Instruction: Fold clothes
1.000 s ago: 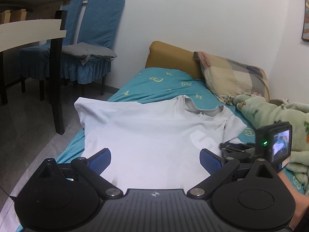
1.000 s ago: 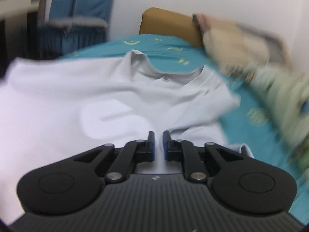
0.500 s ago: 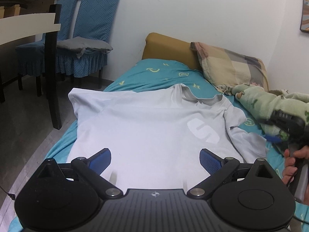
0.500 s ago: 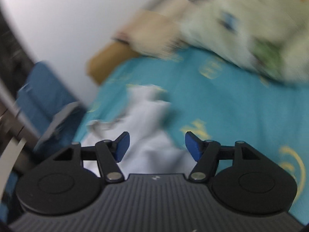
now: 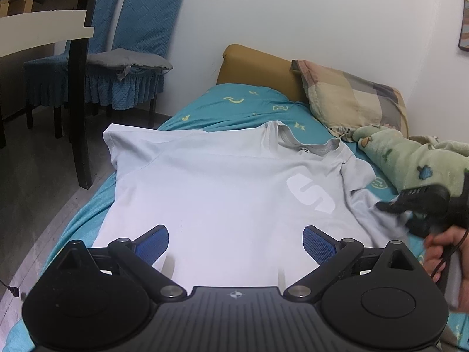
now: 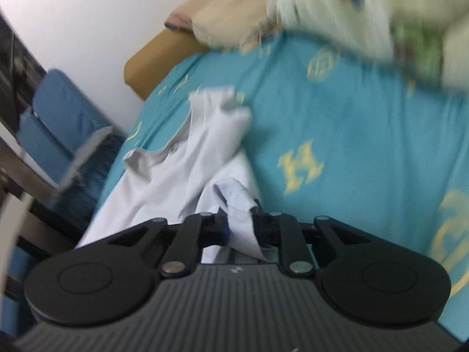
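Bed (image 5: 240,108): pale shirt (image 5: 222,193) lies flat, front up, collar toward the pillow. Soft, light, limp cloth; likely sags and creases, so grip at hems. Left gripper (image 5: 236,242) wide, empty, above the hem. Right gripper (image 6: 241,228) has just closed, pinching the sleeve (image 6: 239,202).

We're in a home, a lived-in room: a bed (image 5: 258,102) in a teal patterned sheet, a checked pillow (image 5: 351,99) at the far right against the white wall (image 5: 293,14), and blue-covered dining chairs (image 5: 137,47) beside a table (image 5: 44,32) far left.
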### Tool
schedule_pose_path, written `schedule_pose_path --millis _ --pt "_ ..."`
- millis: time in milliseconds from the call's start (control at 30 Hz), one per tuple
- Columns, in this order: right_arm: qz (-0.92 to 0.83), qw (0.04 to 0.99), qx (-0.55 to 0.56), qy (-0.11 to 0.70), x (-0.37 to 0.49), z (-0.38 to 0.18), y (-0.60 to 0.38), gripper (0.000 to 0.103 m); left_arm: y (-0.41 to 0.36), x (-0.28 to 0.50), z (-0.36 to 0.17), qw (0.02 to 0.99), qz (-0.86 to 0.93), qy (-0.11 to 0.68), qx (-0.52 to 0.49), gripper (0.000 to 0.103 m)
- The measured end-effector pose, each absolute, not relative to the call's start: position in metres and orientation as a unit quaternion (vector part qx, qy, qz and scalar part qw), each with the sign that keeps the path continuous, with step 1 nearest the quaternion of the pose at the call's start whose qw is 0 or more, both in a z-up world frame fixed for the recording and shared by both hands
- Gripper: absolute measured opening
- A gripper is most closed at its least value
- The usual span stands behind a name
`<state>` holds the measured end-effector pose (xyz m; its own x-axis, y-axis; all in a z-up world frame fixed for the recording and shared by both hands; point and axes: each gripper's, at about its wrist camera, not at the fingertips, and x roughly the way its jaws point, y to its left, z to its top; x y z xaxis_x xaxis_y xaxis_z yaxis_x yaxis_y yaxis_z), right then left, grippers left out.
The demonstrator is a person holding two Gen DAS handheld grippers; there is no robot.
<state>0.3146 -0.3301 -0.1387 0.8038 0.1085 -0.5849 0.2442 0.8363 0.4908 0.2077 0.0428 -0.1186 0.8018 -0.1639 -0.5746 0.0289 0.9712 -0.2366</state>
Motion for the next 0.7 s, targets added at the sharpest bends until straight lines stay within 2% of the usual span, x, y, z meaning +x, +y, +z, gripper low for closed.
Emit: schedule_pose_path --millis 200,367,433,500,533,600,633,700 --pt "-0.118 0.948 0.148 0.256 0.331 -0.087 -0.375 0.013 0.043 0.212 -0.121 0.941 -0.048 0.316 -0.109 0.099" --pt "-0.234 0.947 0.034 0.218 0.347 -0.075 -0.439 0.011 0.040 0.215 -0.124 0.942 -0.047 0.317 -0.096 0.099" --pt "-0.277 0.935 0.048 0.216 0.345 -0.078 -0.464 0.014 0.038 0.216 -0.126 0.943 -0.047 0.317 -0.088 0.099" --pt "-0.271 0.930 0.118 0.218 0.334 -0.081 -0.485 0.016 0.035 0.217 -0.128 0.943 -0.048 0.318 -0.081 0.099" --pt "-0.267 0.926 0.151 0.220 0.328 -0.083 -0.495 0.022 0.033 0.218 -0.129 0.944 -0.050 0.318 -0.077 0.099" --pt "-0.244 0.925 0.181 0.230 0.311 -0.086 -0.495 0.071 0.028 0.220 -0.132 0.943 -0.052 0.320 -0.067 0.098" --pt "-0.236 0.926 0.179 0.235 0.299 -0.085 -0.489 0.079 0.025 0.220 -0.132 0.944 -0.054 0.321 -0.064 0.097" --pt "-0.218 0.931 0.179 0.232 0.268 -0.078 -0.471 0.082 0.021 0.218 -0.131 0.944 -0.061 0.319 -0.059 0.097"
